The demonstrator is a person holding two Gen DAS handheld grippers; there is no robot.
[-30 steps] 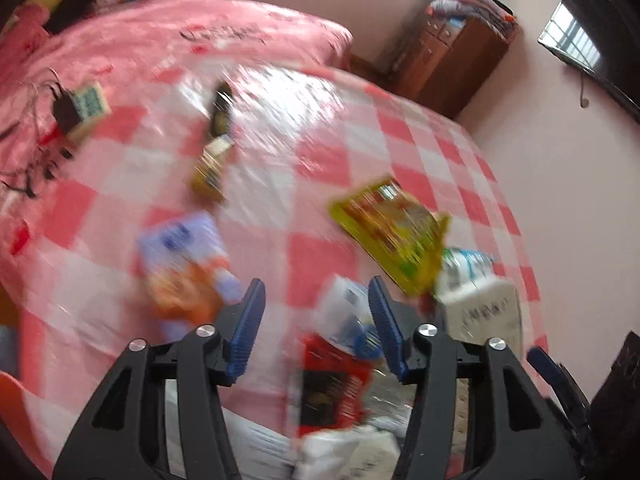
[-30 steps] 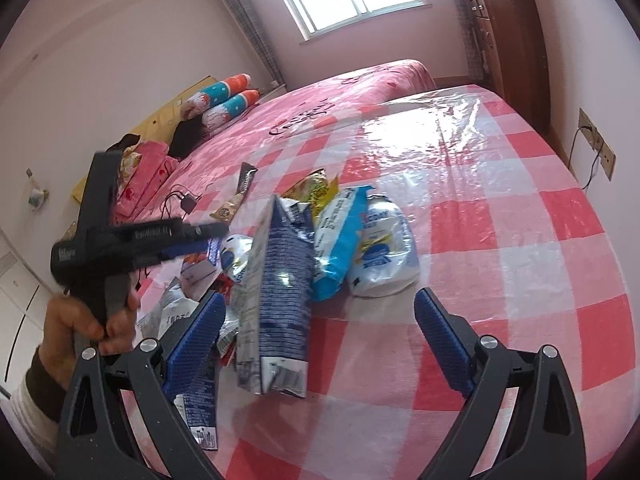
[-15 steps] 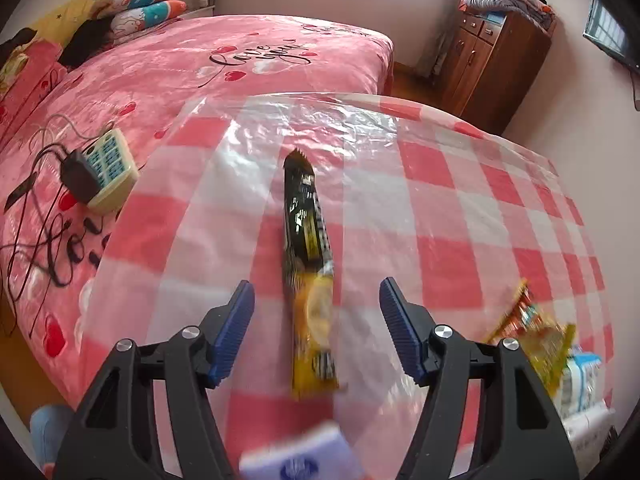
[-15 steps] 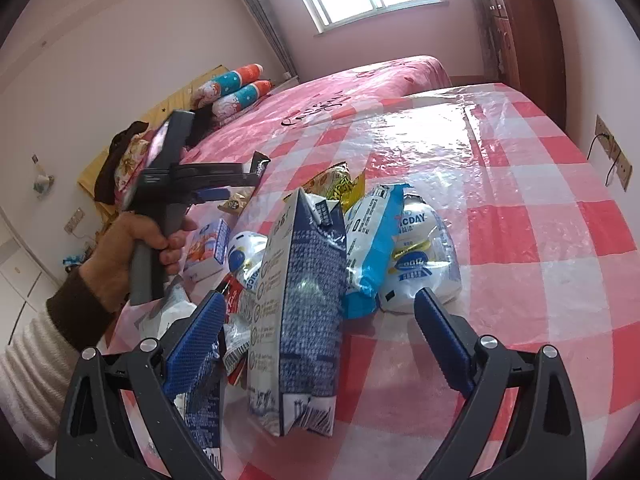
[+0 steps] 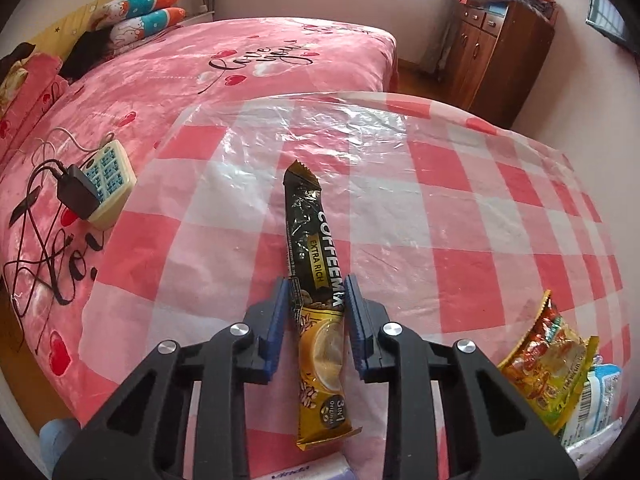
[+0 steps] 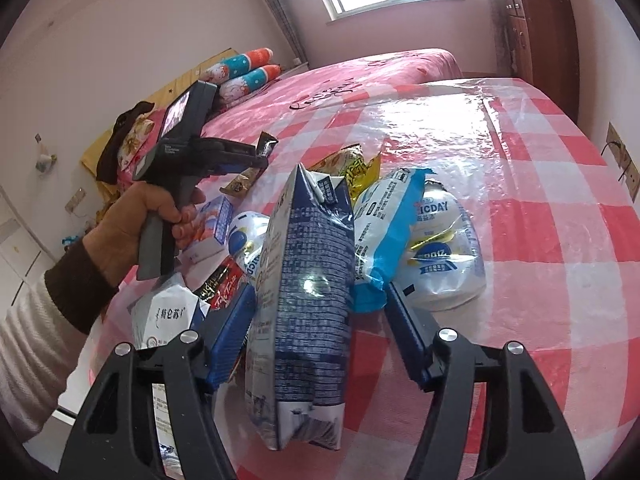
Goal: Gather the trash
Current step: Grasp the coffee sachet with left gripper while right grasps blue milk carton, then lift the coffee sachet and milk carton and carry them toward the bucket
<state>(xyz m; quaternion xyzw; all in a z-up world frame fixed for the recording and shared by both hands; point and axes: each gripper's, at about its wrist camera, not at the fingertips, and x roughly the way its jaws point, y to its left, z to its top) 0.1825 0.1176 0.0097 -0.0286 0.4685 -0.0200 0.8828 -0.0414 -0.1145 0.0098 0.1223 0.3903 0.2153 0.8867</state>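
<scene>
— Left side?
— Left hand-held gripper point(image 5: 317, 292) closing around a long, glossy coffee sachet point(image 5: 314, 264), black foil above, gold below (crimped at the far end). Blue ribbed pads point(image 5: 357, 312) just beside both edges; contact impossible to tell. Flat on the desk point(image 5: 460, 216), under crinkled clear plastic over red-and-white checks.

— Right side?
— Right hand-held gripper point(image 6: 316, 332) spread wide, straddling a creased blue milk carton point(image 6: 308, 300). Not touching. Behind, soft white pouches point(image 6: 436, 248) and a shiny yellow wrapper point(image 6: 352, 168).
</scene>
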